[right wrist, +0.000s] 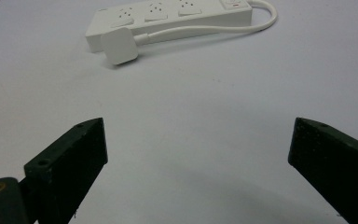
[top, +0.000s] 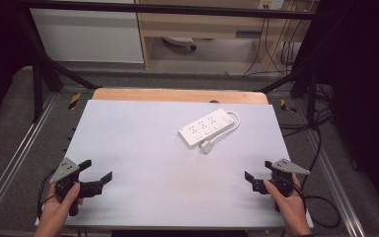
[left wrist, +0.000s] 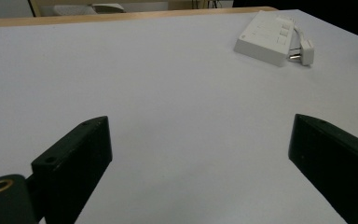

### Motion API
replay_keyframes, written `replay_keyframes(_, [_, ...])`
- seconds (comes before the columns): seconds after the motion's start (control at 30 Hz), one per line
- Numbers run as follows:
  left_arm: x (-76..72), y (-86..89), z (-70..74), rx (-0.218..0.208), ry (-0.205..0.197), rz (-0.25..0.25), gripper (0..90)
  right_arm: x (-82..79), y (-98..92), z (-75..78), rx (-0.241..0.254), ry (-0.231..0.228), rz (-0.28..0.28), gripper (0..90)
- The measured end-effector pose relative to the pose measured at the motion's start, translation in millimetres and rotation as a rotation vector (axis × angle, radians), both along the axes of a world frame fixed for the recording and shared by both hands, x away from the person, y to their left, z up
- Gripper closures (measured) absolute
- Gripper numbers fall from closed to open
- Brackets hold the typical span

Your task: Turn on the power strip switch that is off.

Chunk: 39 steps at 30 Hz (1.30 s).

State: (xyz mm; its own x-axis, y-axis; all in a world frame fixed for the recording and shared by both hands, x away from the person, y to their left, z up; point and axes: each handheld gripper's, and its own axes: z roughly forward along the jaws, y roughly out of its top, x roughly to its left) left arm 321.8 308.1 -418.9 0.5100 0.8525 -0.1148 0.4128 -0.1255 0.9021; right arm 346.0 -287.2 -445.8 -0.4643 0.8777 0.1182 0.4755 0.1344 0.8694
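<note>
I hold the left gripper (top: 96, 170) and right gripper (top: 256, 171) at the counter's (top: 143, 148) near corners, jaws spread wide, empty. The power strip (top: 206, 127) lies toward the far right, its plug (top: 207, 147) beside it. Judged: pre-approach; next, reach forward.

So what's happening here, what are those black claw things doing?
A person holds a tool in each hand at the near edge of the table. The left tool and right tool are both open and hold nothing. A white power strip lies farther back on the right side, its plug resting beside it on the table, not plugged in. Nothing is being touched.
</note>
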Motion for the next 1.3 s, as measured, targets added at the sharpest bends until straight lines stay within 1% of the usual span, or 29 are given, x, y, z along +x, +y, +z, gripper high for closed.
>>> replay_keyframes(0.1, [0.2, -0.5, -0.3, 0.004, 0.001, -0.003, 6.0, -0.3, -1.0, 0.0, -0.003, -0.005, -0.007, 4.4])
replay_keyframes(0.33, [0.6, -1.5, -1.1, 0.017, 0.005, -0.008, 6.0, -0.5, -5.8, 1.2, 0.007, -0.014, -0.031, 4.3])
replay_keyframes(0.47, [0.7, -1.9, -1.3, 0.015, 0.006, -0.009, 6.0, -0.8, -6.8, 2.3, 0.012, -0.02, -0.042, 3.9])
replay_keyframes(0.73, [0.6, -2.0, -1.8, 0.024, 0.008, -0.009, 6.0, -1.7, -7.5, 5.5, 0.011, -0.039, -0.045, 3.7])
replay_keyframes(0.8, [0.6, -2.0, -1.8, 0.024, 0.008, -0.01, 6.0, -2.3, -7.5, 7.6, 0.014, -0.053, -0.044, 3.7])
replay_keyframes(0.9, [0.6, -1.9, -2.0, 0.027, 0.01, -0.009, 6.0, -2.9, -7.7, 9.2, 0.012, -0.062, -0.042, 3.6])
replay_keyframes(1.1, [0.8, -2.2, -2.4, 0.026, 0.013, -0.011, 6.0, -4.0, -7.6, 11.3, 0.018, -0.069, -0.047, 3.6])
replay_keyframes(1.17, [0.7, -1.9, -2.2, 0.029, 0.013, -0.011, 6.0, -4.2, -8.6, 12.8, 0.021, -0.078, -0.048, 3.6])
replay_keyframes(1.3, [0.8, -1.8, -2.3, 0.028, 0.012, -0.01, 6.0, -4.8, -9.1, 14.4, 0.021, -0.075, -0.048, 3.7])
